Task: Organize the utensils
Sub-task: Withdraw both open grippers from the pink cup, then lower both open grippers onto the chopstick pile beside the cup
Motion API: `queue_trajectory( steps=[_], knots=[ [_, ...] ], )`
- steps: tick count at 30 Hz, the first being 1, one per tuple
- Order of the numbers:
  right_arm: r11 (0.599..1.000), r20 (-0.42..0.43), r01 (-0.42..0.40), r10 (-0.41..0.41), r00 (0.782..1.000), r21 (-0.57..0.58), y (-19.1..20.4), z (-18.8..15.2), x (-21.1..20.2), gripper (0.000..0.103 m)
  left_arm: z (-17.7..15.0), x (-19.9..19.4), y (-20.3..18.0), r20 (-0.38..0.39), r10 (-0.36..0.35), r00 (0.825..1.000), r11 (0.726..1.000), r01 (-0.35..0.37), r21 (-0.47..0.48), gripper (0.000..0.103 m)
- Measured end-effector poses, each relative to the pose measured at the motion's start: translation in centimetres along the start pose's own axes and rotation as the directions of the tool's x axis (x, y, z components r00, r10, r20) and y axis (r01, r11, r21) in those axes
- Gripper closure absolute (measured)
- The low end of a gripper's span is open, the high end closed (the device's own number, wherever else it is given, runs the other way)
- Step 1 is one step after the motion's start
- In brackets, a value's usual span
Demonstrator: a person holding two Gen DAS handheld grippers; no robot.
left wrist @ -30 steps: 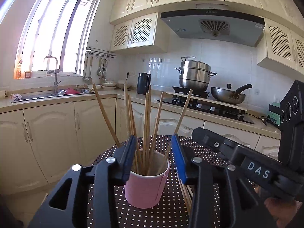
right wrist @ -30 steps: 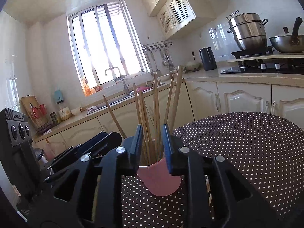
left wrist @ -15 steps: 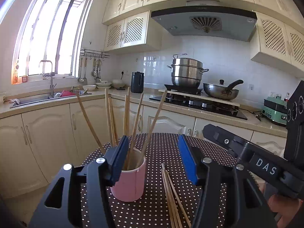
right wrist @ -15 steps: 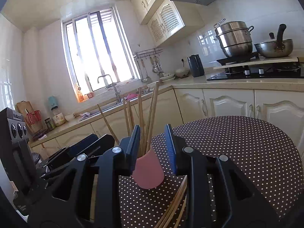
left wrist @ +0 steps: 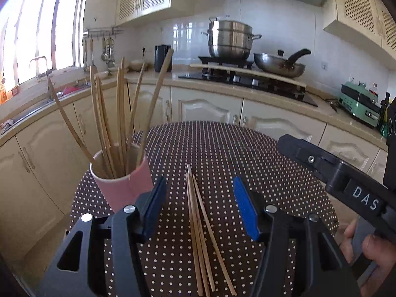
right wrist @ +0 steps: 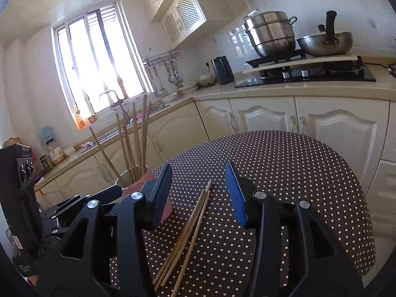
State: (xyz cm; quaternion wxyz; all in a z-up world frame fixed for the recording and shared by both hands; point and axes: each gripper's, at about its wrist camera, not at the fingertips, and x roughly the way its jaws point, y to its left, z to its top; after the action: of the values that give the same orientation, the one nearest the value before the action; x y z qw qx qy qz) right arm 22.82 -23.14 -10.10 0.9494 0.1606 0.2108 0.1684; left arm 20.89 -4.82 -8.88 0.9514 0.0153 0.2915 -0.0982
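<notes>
Several loose chopsticks: a small bundle [left wrist: 198, 225] lies flat on the dotted tablecloth [left wrist: 247, 153], tips fanned a little, just right of the pink cup [left wrist: 123, 185].
Cup: upright near the table's left edge, already holding a spread of chopsticks [left wrist: 116, 113] that lean outward in all directions.
Left tongs: I see the left gripper [left wrist: 198, 205] standing wide and empty, its blue pads on either side of the loose bundle but above it, not touching.
Right tongs: the right gripper [right wrist: 198, 193] is opening as I watch, nothing between its pads; the same bundle [right wrist: 188, 232] lies below the gap.
Step in hand: I judge it to be picking up the next sticks from the cloth for the cup.
How I do it well: I use one gripper only, so the two do not crowd the same bundle, and hold the other back or by the cup.
Grip point: I take the sticks around mid-length, across the bundle, so they do not swing.
Risk: thin sticks on cloth may roll or slip out singly; closing slowly should gather them.
Insertion: I aim for the open gap in the cup, tips down, clear of the leaning sticks, since a knock could tip it off the near edge.
</notes>
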Motion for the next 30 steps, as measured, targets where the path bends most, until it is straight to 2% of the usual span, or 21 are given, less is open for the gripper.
queue_trajectory(
  steps=[5,9,13,22,30],
  knots=[
    [1.000,-0.130,0.019,-0.019,0.991,0.001,-1.3,-1.0,2.3,0.056,-0.8,3.0,1.1,-0.165,-0.005,0.986,0.999,-0.004,-0.054,0.047],
    [0.999,-0.233,0.035,-0.034,0.972,-0.002,-2.0,-1.7,4.3,0.055,-1.7,5.1,1.9,-0.269,0.009,0.963,0.997,-0.030,-0.075,0.048],
    [0.999,-0.321,0.041,-0.044,0.946,-0.014,-2.3,-2.6,6.0,0.055,-2.7,7.0,2.4,-0.350,-0.008,0.937,0.995,-0.026,-0.092,0.067],
    [0.997,-0.431,0.031,-0.058,0.900,-0.069,-2.0,-3.8,8.4,0.055,-4.6,10.2,2.9,-0.446,-0.008,0.895,0.995,-0.036,-0.089,0.075],
    [0.994,-0.479,0.022,-0.070,0.875,-0.105,-1.2,-4.3,9.9,0.055,-4.8,11.2,2.6,-0.453,-0.008,0.892,0.996,-0.031,-0.079,0.076]
  ],
)
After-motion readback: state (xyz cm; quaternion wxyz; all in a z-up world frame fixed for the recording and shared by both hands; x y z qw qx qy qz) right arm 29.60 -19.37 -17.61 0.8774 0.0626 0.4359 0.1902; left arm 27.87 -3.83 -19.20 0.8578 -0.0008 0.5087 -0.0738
